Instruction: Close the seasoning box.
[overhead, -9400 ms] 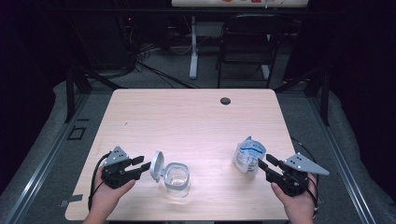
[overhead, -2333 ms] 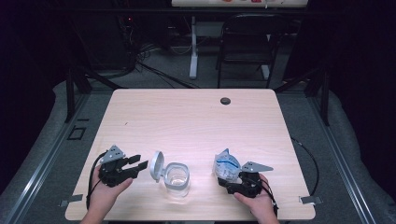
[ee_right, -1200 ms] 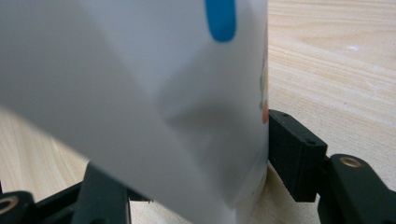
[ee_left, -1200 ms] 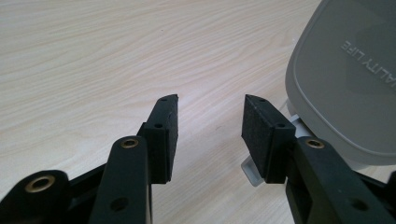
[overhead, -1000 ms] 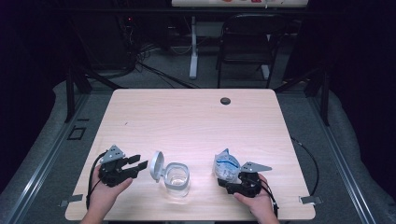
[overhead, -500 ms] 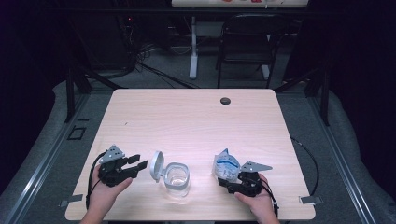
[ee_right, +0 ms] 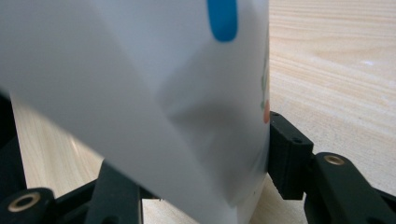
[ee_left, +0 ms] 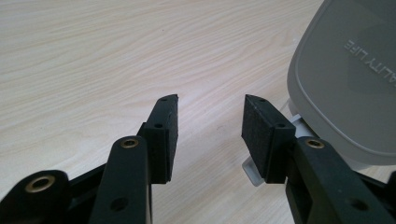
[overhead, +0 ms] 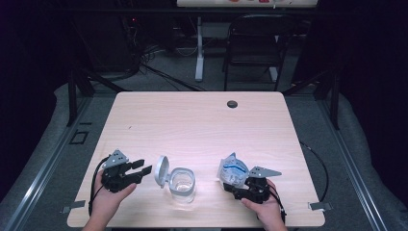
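— So, near edge of the counter [overhead: 144, 115] first: what have I got in each hand?

— On my right, the right gripper [overhead: 240, 186] has its fingers [ee_right: 289, 154] closed in on the white pouch [overhead: 233, 171] with blue print. They have just been closing, and in the right gripper view the pouch sits between them, one pad pressed against its side. It stands upright, close to the near edge, right of the middle.

— And the left?

— My left gripper [overhead: 139, 172] rests near the near-left corner with its fingers [ee_left: 161, 135] spread and nothing between them. Just beyond its tips is the grey flip lid [overhead: 161, 170], open and tilted back from the clear container [overhead: 183, 184].

— Which relation matters for the next move?

— I'd say the pouch against the container mouth. The container lies to the left of the pouch along the near edge, between my two hands, near but apart from it. The right hand has the pouch, so it would carry it leftward and tip it; the left is nearer the container and could steady it.

— Farther back?

— A small dark grommet [overhead: 232, 103] near the far edge, well apart from everything.
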A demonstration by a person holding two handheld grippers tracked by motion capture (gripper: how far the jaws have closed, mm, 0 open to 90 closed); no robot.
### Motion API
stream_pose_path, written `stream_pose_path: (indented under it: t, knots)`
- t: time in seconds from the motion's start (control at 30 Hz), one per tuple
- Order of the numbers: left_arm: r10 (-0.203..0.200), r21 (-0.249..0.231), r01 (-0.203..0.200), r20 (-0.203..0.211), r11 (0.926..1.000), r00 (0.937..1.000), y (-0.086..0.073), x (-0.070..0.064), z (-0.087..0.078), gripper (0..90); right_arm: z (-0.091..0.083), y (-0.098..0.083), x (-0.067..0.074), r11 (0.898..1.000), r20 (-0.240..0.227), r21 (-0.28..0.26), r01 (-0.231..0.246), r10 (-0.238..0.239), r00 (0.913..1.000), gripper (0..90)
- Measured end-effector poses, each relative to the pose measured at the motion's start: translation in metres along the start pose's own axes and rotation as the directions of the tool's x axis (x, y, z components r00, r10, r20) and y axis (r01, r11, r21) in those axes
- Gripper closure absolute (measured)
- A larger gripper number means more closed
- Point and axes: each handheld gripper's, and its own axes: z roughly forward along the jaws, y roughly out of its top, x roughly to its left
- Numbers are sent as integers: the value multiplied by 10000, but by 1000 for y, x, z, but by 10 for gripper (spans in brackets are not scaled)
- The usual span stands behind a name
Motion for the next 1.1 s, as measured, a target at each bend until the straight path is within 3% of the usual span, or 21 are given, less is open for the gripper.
stream_pose_path:
  t: [0.17, 0.63, 0.9, 1.1]
  knots:
    - [5, 23, -5, -11, 10000, 10000, 0, 0, 0, 566, -4, 3, 4, 9994, 309, 160, 318, -323, 9990, 477]
    - [-93, -59, 92, -54, 9999, 9999, 0, 2, -1, 566, -9, 10, 10, 9986, 332, 0, 534, -534, 9980, 477]
    - [-92, -31, 92, -38, 10000, 10000, 0, 2, 0, 563, -16, 18, 15, 9977, 642, -268, 625, -607, 9961, 477]
    - [-136, -56, 136, -46, 9999, 9999, 0, 4, -1, 563, -18, 26, 18, 9945, 1020, 68, 1042, -1044, 9893, 476]
